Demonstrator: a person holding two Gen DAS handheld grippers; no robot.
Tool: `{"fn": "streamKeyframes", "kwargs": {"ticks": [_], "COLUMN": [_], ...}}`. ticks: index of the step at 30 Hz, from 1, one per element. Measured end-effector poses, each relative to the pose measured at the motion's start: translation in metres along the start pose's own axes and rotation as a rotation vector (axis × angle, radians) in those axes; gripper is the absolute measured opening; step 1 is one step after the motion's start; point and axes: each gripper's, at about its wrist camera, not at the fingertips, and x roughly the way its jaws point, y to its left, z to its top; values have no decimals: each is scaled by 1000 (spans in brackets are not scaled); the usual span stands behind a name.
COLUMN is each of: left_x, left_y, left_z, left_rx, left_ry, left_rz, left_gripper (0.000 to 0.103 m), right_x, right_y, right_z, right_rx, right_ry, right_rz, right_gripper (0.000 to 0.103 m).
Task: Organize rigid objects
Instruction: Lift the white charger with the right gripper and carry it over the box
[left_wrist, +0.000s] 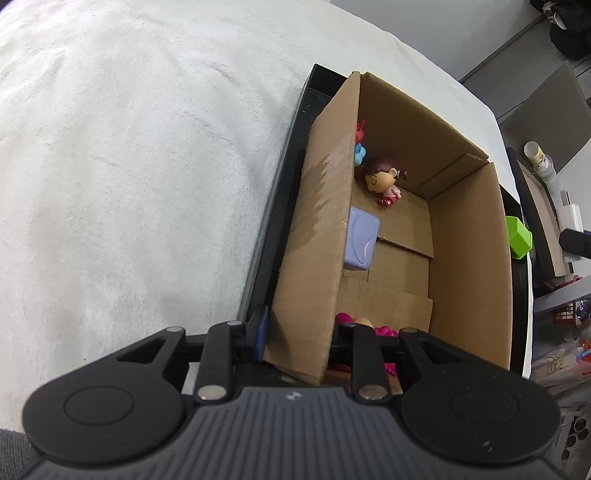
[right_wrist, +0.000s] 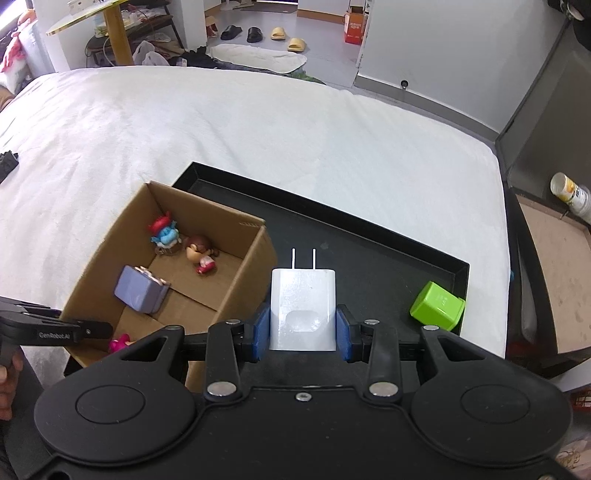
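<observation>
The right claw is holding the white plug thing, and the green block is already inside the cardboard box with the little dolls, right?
Not quite. The right claw does hold the white plug, but the green block is not in the cardboard box. The right wrist view shows it on the black tray, outside the box. The little dolls are inside the box.

We see a white charger (right_wrist: 303, 310) held upright, prongs up, above the black tray (right_wrist: 369, 258), just right of the cardboard box (right_wrist: 255, 273). In the box lie a lilac case (right_wrist: 140, 293), a blue figure (right_wrist: 166, 236), a brown-haired doll (right_wrist: 201, 254) and a pink toy (right_wrist: 119, 343). A green block (right_wrist: 437, 306) sits in the tray, well right of the box.
</observation>
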Motion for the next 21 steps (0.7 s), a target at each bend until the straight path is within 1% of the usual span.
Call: {"fn": "streamKeyframes", "kwargs": {"ticks": [11, 21], "left_x": [-1, 1], "left_y": [1, 3], "left_z": [0, 0], "left_rx": [15, 26], "left_ry": [3, 2], "left_rz": [-10, -24], "left_gripper": [26, 27], "right_x": [6, 30], "right_y": [40, 65], "right_z": [16, 30], "right_rx": [-44, -69], "right_ry": [4, 10], "right_rz": [59, 58], "right_gripper": [36, 36]}}
